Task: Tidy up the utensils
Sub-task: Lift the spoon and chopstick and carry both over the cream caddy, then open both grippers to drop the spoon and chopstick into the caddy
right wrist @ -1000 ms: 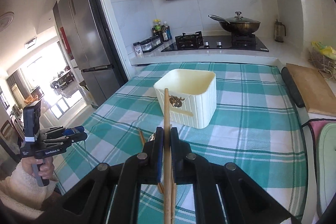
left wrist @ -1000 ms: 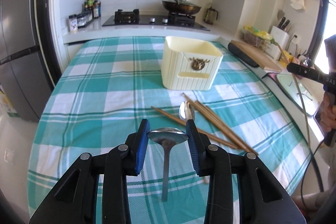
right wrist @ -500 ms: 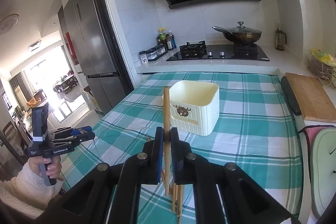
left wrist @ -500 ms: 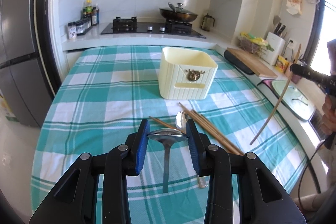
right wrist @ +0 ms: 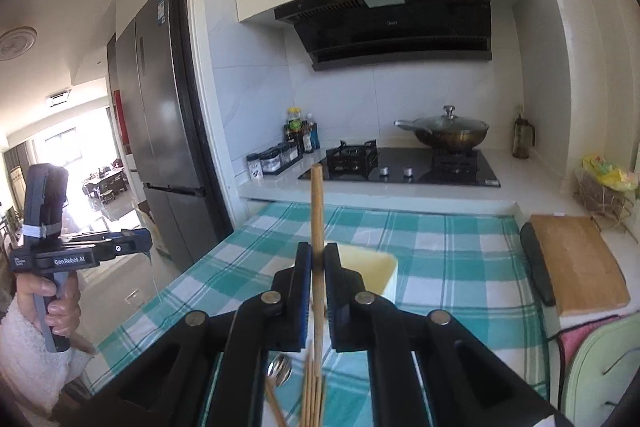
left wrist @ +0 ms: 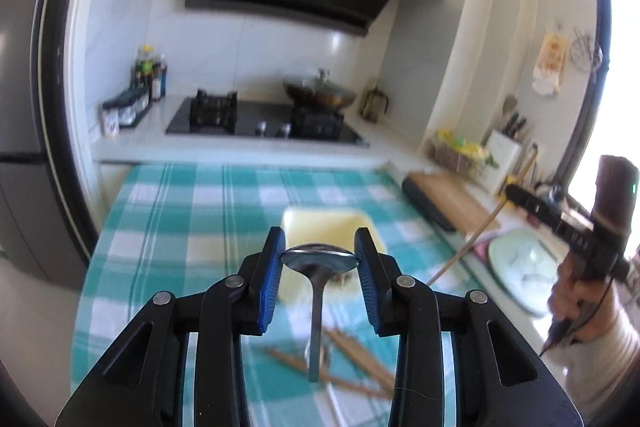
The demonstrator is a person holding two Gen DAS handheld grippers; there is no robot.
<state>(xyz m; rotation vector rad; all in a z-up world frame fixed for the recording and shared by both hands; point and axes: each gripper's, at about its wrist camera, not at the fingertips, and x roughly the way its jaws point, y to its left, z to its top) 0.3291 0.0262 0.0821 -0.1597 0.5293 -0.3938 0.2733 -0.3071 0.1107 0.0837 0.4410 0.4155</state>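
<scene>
Currently, left tongs (left wrist: 319,259): clamped on the bowl of a metal spoon (left wrist: 319,263), whose handle hangs down above the surface.
Right tongs (right wrist: 318,267): closed tight on a single wooden chopstick (right wrist: 317,211), which stands nearly upright with its upper end well above the pads.
Cream box (left wrist: 328,227): on the checked cloth (left wrist: 180,219), just beyond both tongs; blurred in the left wrist view.
Loose chopsticks (left wrist: 360,367): lying on the cloth below the raised spoon, several together at a slant.
Second spoon (right wrist: 280,369): flat on the cloth beside the loose chopsticks.
Cutting board (right wrist: 576,263): on the counter to the right of the cloth.
</scene>
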